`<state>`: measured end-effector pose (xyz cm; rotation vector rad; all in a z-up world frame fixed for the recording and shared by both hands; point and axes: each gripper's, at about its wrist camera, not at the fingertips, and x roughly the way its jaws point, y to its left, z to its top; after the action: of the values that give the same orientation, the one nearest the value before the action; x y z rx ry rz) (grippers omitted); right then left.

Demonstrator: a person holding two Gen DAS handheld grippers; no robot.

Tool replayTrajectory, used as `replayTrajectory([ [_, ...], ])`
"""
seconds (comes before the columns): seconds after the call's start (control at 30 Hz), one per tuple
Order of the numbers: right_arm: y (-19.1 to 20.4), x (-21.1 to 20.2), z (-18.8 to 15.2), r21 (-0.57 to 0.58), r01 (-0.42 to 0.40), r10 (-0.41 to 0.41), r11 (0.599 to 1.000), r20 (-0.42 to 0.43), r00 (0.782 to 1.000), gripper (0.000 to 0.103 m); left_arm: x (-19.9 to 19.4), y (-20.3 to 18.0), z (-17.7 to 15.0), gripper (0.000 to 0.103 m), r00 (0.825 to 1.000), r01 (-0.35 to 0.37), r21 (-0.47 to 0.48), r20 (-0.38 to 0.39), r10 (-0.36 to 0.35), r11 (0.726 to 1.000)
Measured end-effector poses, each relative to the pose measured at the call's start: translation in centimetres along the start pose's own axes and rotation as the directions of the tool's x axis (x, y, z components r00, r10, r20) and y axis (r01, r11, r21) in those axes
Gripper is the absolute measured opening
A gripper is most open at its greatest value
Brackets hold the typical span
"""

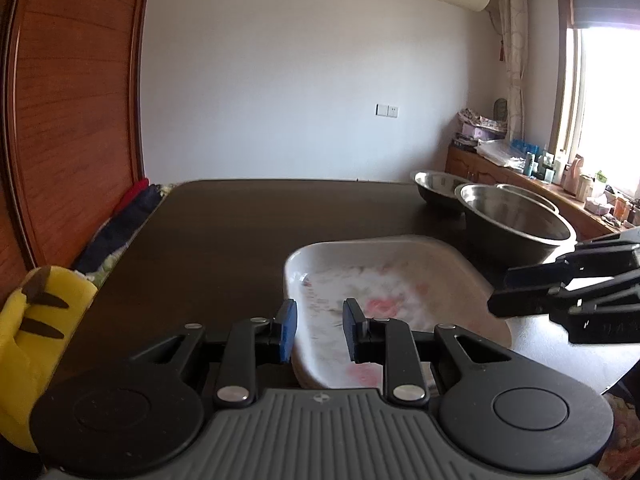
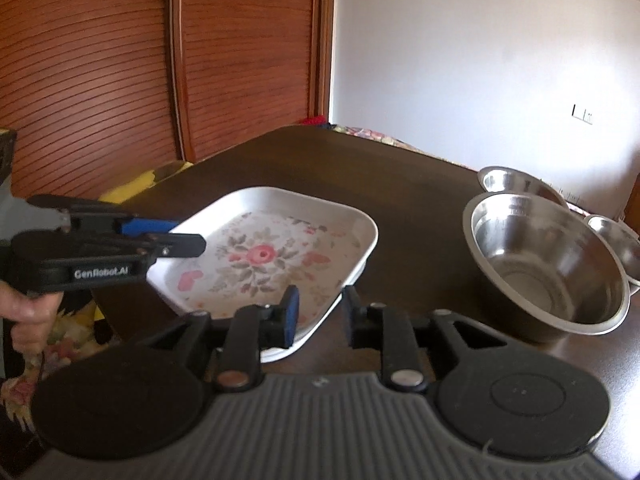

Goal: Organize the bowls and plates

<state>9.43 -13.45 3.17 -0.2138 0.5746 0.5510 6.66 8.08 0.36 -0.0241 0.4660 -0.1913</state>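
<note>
A white square plate point(image 1: 400, 280) point(image 2: 264, 256) with a pink flower pattern lies on the dark table point(image 1: 220, 240). A second white rim point(image 2: 276, 354) shows under its near corner. My left gripper point(image 1: 320, 330) point(image 2: 188, 236) straddles the plate's left rim, one finger outside and one inside, with a gap showing at the inner pad. My right gripper point(image 2: 320, 316) point(image 1: 506, 292) is open at the opposite corner, and the corner sits between its pads without touching them. Three steel bowls stand to the right: a large one point(image 1: 516, 220) point(image 2: 548, 256) and two behind it point(image 1: 436, 188) point(image 2: 516, 180).
A yellow plush toy point(image 1: 36, 320) sits off the table's left edge beside a wooden wardrobe point(image 1: 72, 100). A hand point(image 2: 28, 312) holds the left gripper's grip. A cluttered sill point(image 1: 560, 168) runs under the window at the right. Bare tabletop stretches behind and left of the plate.
</note>
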Motion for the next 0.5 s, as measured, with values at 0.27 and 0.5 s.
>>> replayTrajectory([
  [0.27, -0.1, -0.8, -0.5, 0.023, -0.012, 0.011, 1.000, 0.062, 0.998, 0.033, -1.2, -0.9, 0.3, 0.067, 0.999, 0.017, 0.006, 0.031, -0.017, 1.000],
  [0.5, -0.3, -2.8, -2.0, 0.057, 0.010, -0.019, 0.998, 0.162, 0.987, 0.036, -1.6, -2.6, 0.4, 0.072, 0.998, 0.042, 0.039, 0.039, -0.044, 0.998],
])
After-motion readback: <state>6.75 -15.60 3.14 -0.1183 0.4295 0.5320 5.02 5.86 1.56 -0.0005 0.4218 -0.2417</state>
